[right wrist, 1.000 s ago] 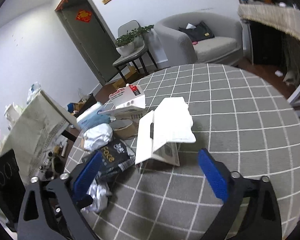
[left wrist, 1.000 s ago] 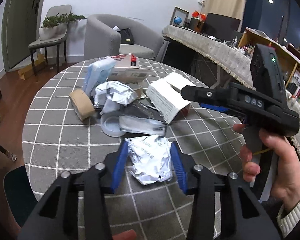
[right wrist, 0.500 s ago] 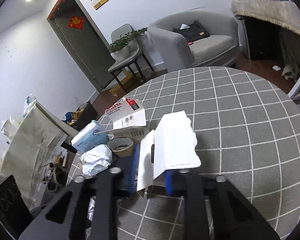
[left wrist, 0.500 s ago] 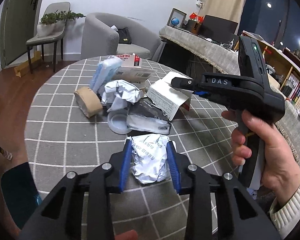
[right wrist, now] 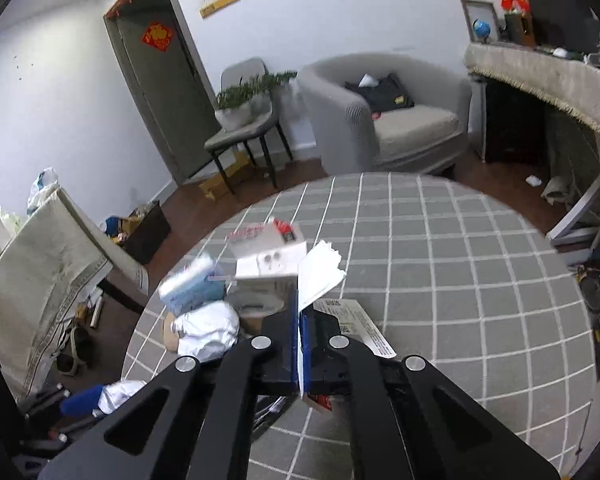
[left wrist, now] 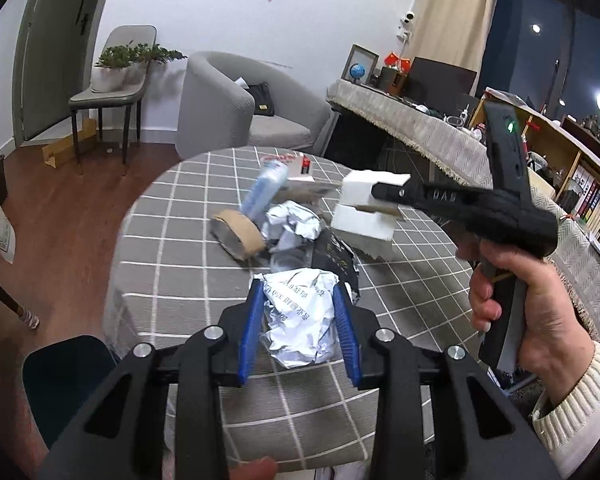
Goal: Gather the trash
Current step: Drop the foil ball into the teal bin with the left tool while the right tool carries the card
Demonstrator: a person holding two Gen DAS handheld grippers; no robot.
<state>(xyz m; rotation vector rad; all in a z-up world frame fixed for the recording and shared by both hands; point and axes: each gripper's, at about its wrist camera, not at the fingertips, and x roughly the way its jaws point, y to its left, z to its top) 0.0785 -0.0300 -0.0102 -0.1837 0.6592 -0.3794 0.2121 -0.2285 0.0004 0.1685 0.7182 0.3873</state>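
My left gripper (left wrist: 298, 316) is shut on a crumpled silver foil bag (left wrist: 298, 314) and holds it lifted above the round grey checked table (left wrist: 172, 256). My right gripper (right wrist: 299, 320) is shut on the flap of a white cardboard box (right wrist: 320, 276); in the left wrist view the box (left wrist: 366, 212) hangs from that gripper above the table. Left on the table are a tape roll (left wrist: 240, 236), another crumpled foil bag (left wrist: 290, 222), a black packet (left wrist: 334, 258), a blue tissue pack (left wrist: 266, 190) and a white carton (right wrist: 266, 252).
A grey armchair (left wrist: 236, 108) and a chair with a potted plant (left wrist: 112, 88) stand beyond the table. A long cloth-covered desk (left wrist: 412, 128) and shelves are at the right. A beige covered chair (right wrist: 44, 264) and floor clutter lie left of the table.
Both grippers closed, the left on the foil bag and the right on the box flap. Both have since risen and lifted their items off the table.
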